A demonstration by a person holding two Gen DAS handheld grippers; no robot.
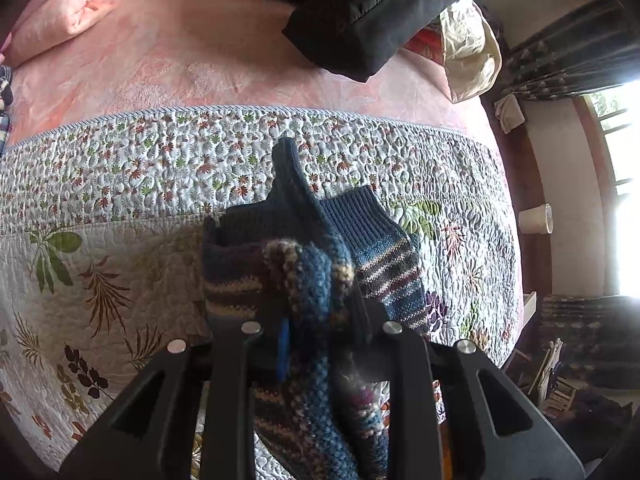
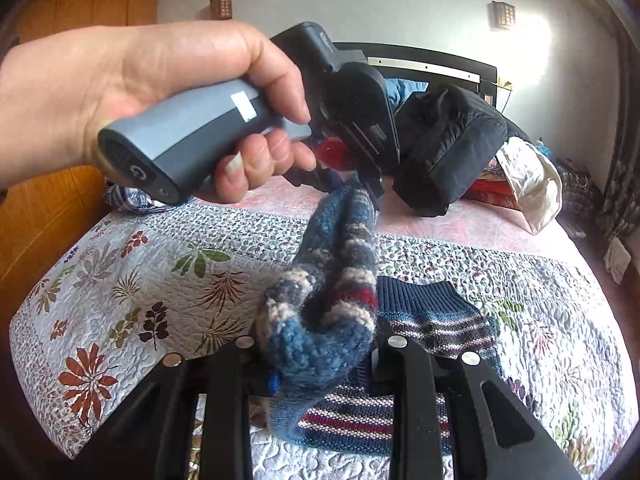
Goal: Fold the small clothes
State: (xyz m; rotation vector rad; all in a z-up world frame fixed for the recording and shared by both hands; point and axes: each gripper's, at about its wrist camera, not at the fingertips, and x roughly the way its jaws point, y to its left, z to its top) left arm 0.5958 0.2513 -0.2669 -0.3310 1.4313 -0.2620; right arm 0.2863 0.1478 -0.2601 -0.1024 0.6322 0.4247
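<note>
Two grippers pinch one knitted striped sock (image 2: 336, 276) and hold it stretched in the air above the floral quilt (image 2: 132, 280). The left gripper (image 2: 370, 184), held by a hand (image 2: 160, 92), is clamped on the far end, and the right gripper (image 2: 320, 356) is clamped on the near end. A second sock (image 2: 432, 320) lies flat on the quilt near its front edge, just beneath. A black jacket (image 2: 448, 148) rests on the pink sheet (image 2: 480, 224) beyond.

The left claw (image 2: 370, 184), held by a bare hand (image 2: 160, 108) wrapped round its grey handle, points down-right, clamped on knitted wool. The right claw (image 2: 320, 356) is likewise clamped, near the camera.
</note>
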